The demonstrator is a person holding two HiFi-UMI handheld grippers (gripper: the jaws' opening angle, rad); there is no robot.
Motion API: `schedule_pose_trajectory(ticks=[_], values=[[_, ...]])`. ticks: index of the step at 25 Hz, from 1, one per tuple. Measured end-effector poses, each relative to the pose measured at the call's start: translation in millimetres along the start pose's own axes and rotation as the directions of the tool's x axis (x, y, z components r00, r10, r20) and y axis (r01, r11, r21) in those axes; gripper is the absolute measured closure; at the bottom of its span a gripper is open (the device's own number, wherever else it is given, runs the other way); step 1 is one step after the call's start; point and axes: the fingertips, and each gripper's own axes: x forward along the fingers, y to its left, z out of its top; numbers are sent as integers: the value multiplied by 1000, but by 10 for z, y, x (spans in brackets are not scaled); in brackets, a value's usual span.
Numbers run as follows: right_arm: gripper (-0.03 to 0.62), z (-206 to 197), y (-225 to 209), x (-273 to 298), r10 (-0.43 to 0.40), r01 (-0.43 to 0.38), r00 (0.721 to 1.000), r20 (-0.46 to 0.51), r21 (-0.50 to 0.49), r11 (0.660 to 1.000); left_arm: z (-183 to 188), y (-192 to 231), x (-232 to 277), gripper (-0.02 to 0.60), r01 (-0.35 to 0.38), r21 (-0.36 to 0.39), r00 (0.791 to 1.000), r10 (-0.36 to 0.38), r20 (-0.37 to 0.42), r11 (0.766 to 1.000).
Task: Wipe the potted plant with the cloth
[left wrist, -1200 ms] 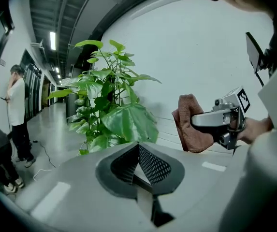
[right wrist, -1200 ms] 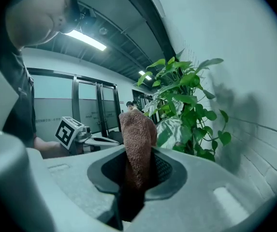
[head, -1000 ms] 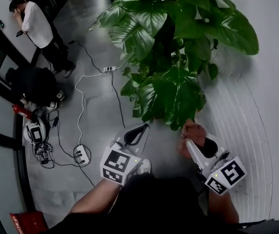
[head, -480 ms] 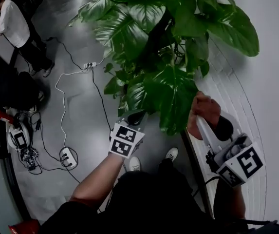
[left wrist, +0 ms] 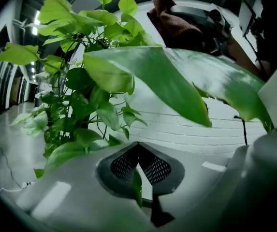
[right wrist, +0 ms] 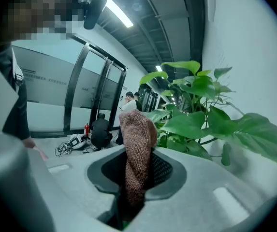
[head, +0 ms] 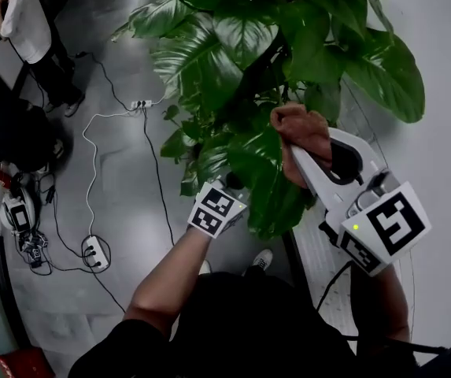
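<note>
Standing over a plant (head: 241, 46), a gripper in each hand. In the right gripper (head: 308, 157): a brown knit cloth (head: 297, 126), pinched tight between closed fingers (right wrist: 163, 170) and sticking up past them in a bunched roll. From the head view, cloth end down on top of the foliage, right of the plant's middle, touching the leaves there. Lower and to the left, the left gripper (head: 231, 183), tucked under the same clump with only its marker cube clear of the greenery. Fingers (left wrist: 123, 164) closed here too, tips touching, with a thin green leaf (left wrist: 137, 185) caught edge-on between the pads; cannot tell which stem it hangs from. In the left gripper view, looking up beneath a big leaf (left wrist: 177, 76), pale where the light falls, with the cloth and the right gripper showing just past its upper edge. Around the plant, a grey floor (head: 131, 172) with a white cable (head: 91, 164) trailing to a power strip (head: 93, 250). Well apart, at the top left, a person (head: 24, 22) in a white shirt, standing. To the right of the plant, a plain pale wall (head: 445, 53).
</note>
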Motion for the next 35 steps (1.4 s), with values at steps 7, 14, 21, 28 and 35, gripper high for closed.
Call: schedule_pose_trajectory(ticks=[7,14,21,28,35], values=[[528,-540,-312,183,-48,56,994,-96,91,994,421,-283,53,565,121,-83,990,-114,88,989],[528,-1024,-410,163,-79,104,992,-95,308,946,492,-505,61,565,246,-204,964,-217,156,948],[528,-1295,-349,153,-93,129,989,-115,366,922,443,-579,56,565,267,-225,961,-242,134,937],[528,-1619,-387,145,-59,93,995,-76,599,795,347,-800,169,565,374,-370,927,-341,155,850],[528,-1886,-397,38,-43,97,994,-99,651,753,306,-792,229,565,380,-467,925,-336,179,799]])
